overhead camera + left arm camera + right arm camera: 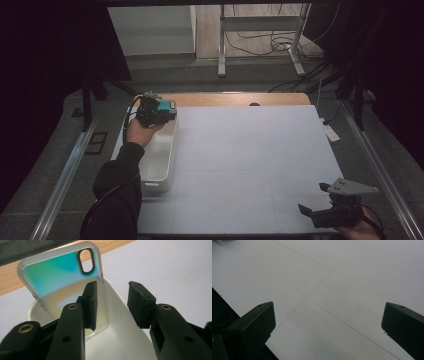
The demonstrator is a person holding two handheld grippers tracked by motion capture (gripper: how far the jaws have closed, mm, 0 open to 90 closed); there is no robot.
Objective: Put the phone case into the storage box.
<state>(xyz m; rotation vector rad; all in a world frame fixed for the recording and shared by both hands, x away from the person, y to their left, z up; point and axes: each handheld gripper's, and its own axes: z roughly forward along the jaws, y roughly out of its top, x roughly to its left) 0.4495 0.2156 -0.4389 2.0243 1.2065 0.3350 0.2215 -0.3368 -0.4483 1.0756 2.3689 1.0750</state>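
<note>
Presently we list one phone case (60, 287), translucent with a teal-to-pale tint and a dark-ringed camera cutout, standing tilted in the far end of the white bin (117, 322) at the left of the surface (250, 150). Its lower edge is down inside the bin; its upper part rises above the rim.

Left gripper (111, 305): part open over the bin. We see one pad against the case's near long edge and the other pad standing clear of it, so nothing is clamped.

Right gripper (328, 325): wide open and empty, low over the bare near right corner of the surface, well apart from the bin.

Handling, as we judge it: light, thin, flexible at the walls, and glossy enough to slip. We would take it across the two long edges near mid-length, away from the camera cutout, where the frame is stiffest. A light squeeze should do; a hard one would bow it.
</note>
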